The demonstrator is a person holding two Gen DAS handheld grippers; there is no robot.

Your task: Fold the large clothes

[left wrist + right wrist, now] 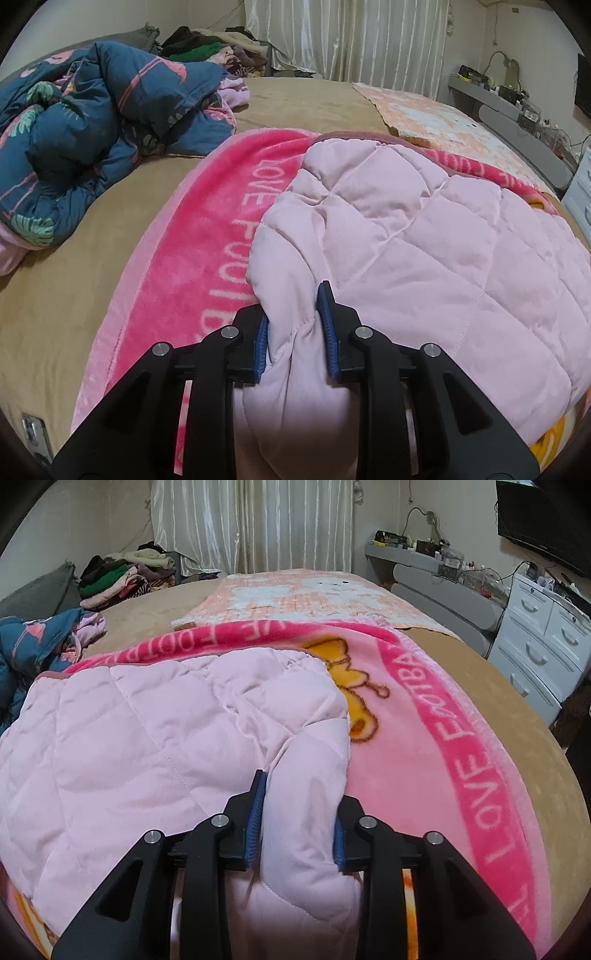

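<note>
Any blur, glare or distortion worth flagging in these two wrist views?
Left wrist: strong fisheye bending, dark corners; quilted garment blurs below the left gripper. Right wrist: same curvature; curtain has a bright sheen, cloth below the right gripper is soft.

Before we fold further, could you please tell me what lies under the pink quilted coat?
The coat lies on a pink blanket, itself on the tan bed. Whatever sits beneath the coat's middle is covered.

Pale curtains (255, 524), white drawers (535, 635), grey shelf (443, 572), perhaps a television (543, 520)
</note>
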